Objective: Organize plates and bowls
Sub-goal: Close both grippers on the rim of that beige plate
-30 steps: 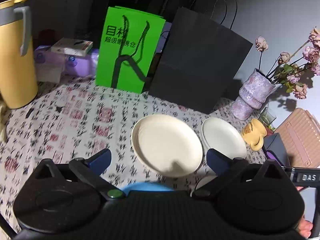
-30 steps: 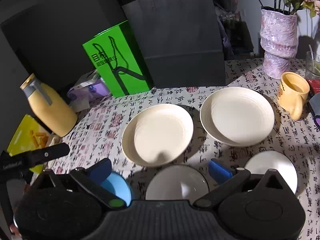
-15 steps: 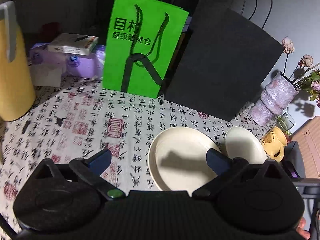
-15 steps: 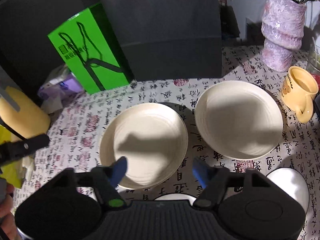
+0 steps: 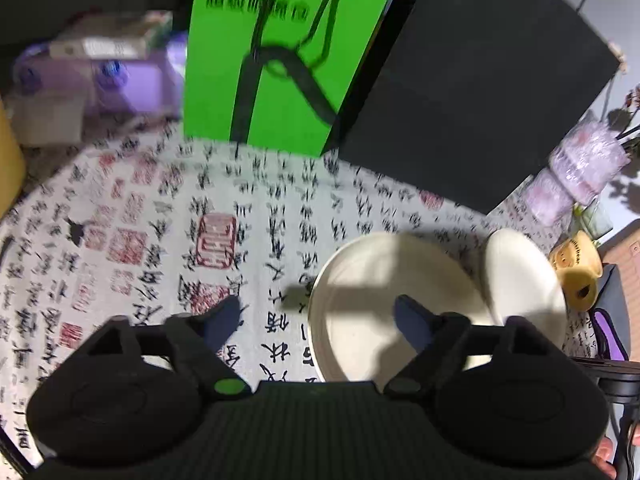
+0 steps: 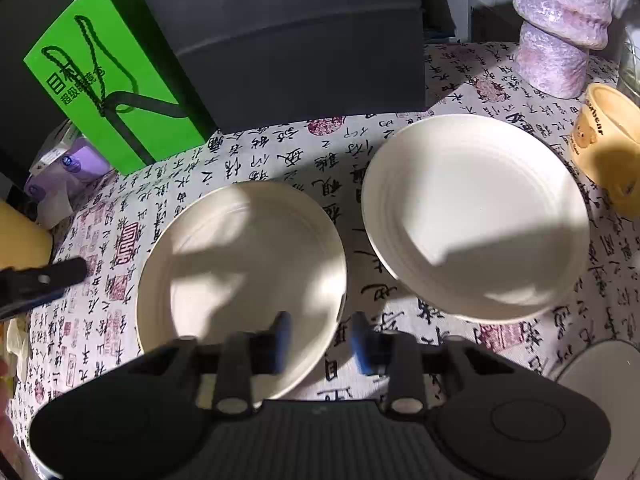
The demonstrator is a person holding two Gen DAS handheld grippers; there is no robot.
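Two cream plates lie side by side on the calligraphy tablecloth: a left plate and a right plate. My right gripper is open with a narrow gap, its fingers straddling the near right rim of the left plate. My left gripper is open wide, its right finger over the left plate, its left finger over the cloth. The right plate sits beyond. A white bowl shows at the lower right.
A green paper bag and a black paper bag stand at the back. A purple vase and a yellow mug are at the right. Purple tissue packs and a yellow flask are at the left.
Both grippers have moved forward and down toward the left plate. The right gripper's fingers have closed from wide to a narrow gap around the plate's rim. The bowls dropped out of view.
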